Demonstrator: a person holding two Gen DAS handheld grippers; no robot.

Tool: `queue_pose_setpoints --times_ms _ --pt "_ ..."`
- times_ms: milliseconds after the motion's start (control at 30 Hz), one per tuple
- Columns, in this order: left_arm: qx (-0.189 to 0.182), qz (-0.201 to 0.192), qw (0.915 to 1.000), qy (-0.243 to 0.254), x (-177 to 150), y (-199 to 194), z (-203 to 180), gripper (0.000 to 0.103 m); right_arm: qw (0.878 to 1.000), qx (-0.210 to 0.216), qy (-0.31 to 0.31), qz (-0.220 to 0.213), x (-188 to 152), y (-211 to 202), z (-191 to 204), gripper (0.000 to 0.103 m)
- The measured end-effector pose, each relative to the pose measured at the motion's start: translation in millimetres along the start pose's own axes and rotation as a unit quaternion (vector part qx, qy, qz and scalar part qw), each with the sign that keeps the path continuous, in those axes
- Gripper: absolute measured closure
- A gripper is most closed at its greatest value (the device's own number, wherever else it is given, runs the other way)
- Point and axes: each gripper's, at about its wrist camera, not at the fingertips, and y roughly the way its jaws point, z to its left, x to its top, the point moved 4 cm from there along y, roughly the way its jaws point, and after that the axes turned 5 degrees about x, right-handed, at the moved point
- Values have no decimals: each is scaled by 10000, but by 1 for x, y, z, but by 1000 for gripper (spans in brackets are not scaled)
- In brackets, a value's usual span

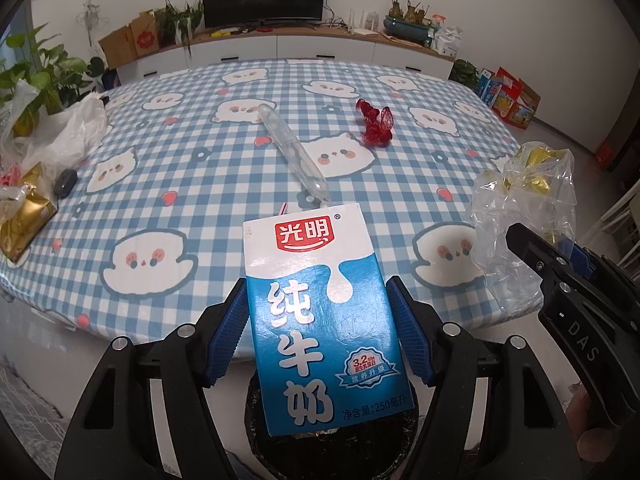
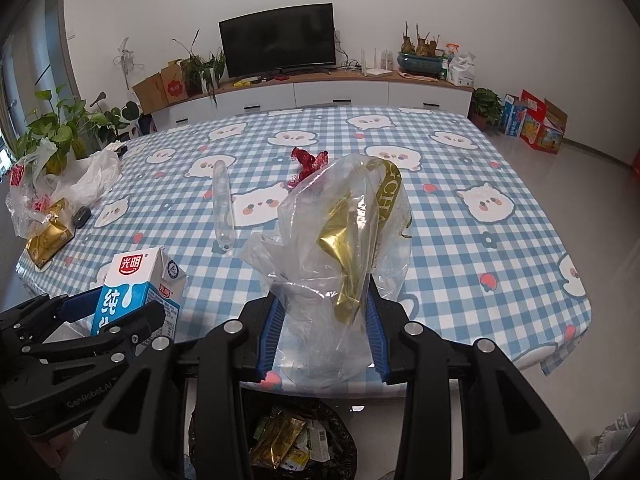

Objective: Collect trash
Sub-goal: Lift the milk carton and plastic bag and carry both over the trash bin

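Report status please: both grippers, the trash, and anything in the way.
Left gripper shut on milk carton. Right gripper shut on clear wrapper. Both above bin at table edge. Nothing blocks the drop.

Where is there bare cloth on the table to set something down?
The right half of the table, right of the red wrapper, is bare. The near-left cloth before the clear tube is free too. The far-left edge is crowded with plastic bags and a gold packet.
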Motion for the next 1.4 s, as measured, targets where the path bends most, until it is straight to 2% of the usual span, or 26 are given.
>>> queue_pose_setpoints --times_ms 333,700,1100,1400 --pt "-30 -18 10000 80 -38 -18 -1 36 9999 -79 -83 -61 -28 -29 -9 68" --pt "-60 95 9998 177 -90 -25 -5 36 9997 -134 -44 201 -82 -42 -17 68" --pt "-207 357 9989 232 -151 -6 -24 36 9980 -216 14 588 -136 -34 -21 68" --pt "-148 667 9976 61 -182 31 -22 36 9962 -279 173 804 -171 -11 -34 68"
